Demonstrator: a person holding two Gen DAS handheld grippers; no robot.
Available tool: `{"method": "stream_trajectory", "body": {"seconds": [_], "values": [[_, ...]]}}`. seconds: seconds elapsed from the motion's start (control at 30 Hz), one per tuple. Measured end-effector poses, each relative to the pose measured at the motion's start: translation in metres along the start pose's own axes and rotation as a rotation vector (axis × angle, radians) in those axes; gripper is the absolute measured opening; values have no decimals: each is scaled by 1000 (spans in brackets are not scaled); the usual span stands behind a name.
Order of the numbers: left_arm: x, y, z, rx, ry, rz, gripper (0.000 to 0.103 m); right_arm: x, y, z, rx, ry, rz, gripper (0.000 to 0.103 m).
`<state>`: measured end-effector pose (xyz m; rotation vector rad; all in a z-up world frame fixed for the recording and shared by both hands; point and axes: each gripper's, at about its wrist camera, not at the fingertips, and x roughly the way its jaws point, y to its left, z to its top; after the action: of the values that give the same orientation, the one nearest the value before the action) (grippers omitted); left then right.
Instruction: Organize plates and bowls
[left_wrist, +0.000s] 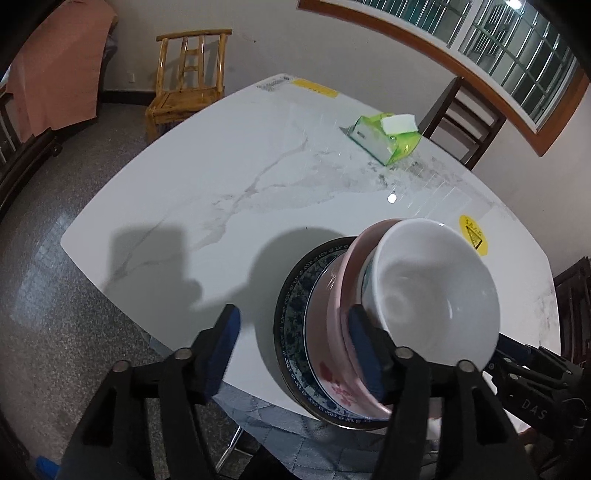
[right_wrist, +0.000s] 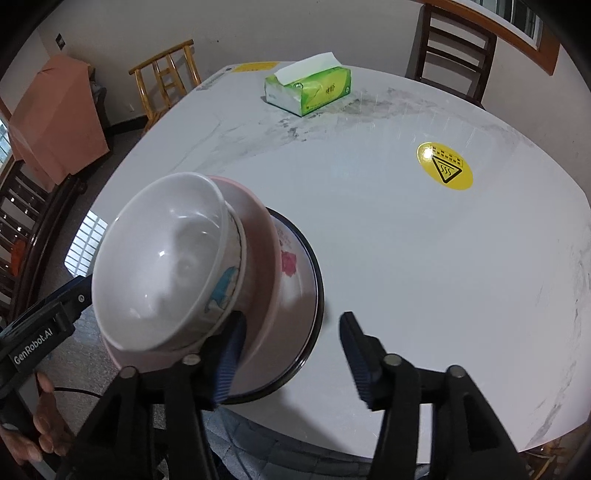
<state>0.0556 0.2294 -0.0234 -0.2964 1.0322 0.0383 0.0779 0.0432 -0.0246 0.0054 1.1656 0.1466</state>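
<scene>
Partly hidden: plate (left_wrist: 291, 314) under bowls (left_wrist: 436, 280)

stacked dishes (right_wrist: 177, 266) near edge, tabletop (right_wrist: 406, 258) beyond open

The left gripper (left_wrist: 291, 354) stands with its fingers (left_wrist: 227, 350) parted, the right-hand one just beside the pink bowl's (left_wrist: 341, 314) wall, the other over bare table (left_wrist: 207, 184); at about four o'clock a white bowl (left_wrist: 436, 288) sits nested in the pink bowl, on a blue-patterned plate (left_wrist: 295, 332) at the table's near edge. A green tissue pack (left_wrist: 384, 140) lies at one o'clock, a yellow sticker (left_wrist: 474, 236) at three; a wooden chair (left_wrist: 184, 85) stands beyond the table at eleven.
</scene>
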Motion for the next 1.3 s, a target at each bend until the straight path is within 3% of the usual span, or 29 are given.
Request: {"method": "stream_trajectory", "body": {"seconds": [0.33,0.83,1.3], "values": [[-32,-14,-23,97,-104,48,80,-27,2,-27,-51,-134,26,77],[-42,-21,-67,175,-125,89,91,-38,20,-83,-126,-254,102,78],[-27,-45,-90,254,-98,115,97,-30,11,-124,-102,-237,109,78]]}}
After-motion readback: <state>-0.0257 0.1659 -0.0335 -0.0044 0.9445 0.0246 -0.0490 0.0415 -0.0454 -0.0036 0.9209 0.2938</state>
